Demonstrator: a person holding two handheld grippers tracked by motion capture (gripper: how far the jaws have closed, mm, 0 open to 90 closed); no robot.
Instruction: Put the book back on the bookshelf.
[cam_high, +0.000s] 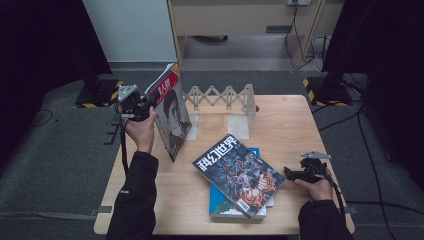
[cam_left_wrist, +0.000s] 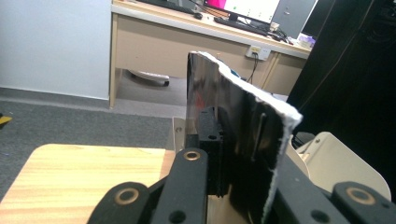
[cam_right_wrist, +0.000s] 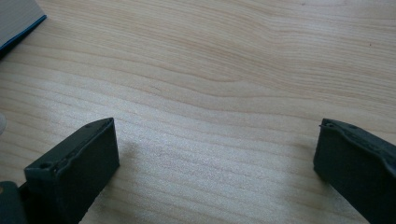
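Note:
A magazine (cam_high: 170, 117) with a portrait cover and a red top stands upright and tilted near the table's back left. My left gripper (cam_high: 151, 103) is shut on its upper left edge. In the left gripper view the magazine's glossy cover and white page edge (cam_left_wrist: 238, 135) rise between the black jaws. My right gripper (cam_high: 288, 173) rests low at the table's right side, pointing left toward the stack. Its jaws stand open (cam_right_wrist: 215, 158) over bare wood with nothing between them.
A dark illustrated magazine (cam_high: 240, 175) lies on a blue book (cam_high: 220, 206) at the table's front centre; the book's corner (cam_right_wrist: 18, 18) shows in the right gripper view. An accordion rack (cam_high: 220, 96) with white end plates stands at the back edge of the wooden table (cam_high: 290, 125).

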